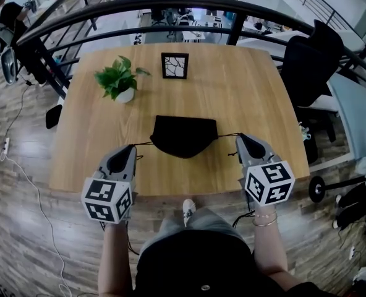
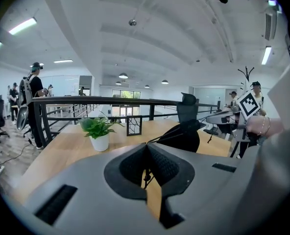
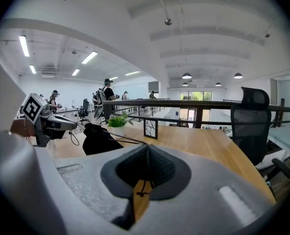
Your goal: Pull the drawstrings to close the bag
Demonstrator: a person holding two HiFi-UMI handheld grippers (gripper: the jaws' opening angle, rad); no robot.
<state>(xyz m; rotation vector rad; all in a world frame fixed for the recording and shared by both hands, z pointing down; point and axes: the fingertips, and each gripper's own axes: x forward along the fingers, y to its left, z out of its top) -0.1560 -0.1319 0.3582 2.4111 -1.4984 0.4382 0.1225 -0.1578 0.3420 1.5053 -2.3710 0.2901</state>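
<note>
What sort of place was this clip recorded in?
Probably an open-plan office, seemingly on an upper level: a black railing runs behind the wooden table, an office chair stands beside the table, and strip lights line the ceiling.

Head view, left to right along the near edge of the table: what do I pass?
left tongs → left drawstring → black bag → right drawstring → right tongs
</note>
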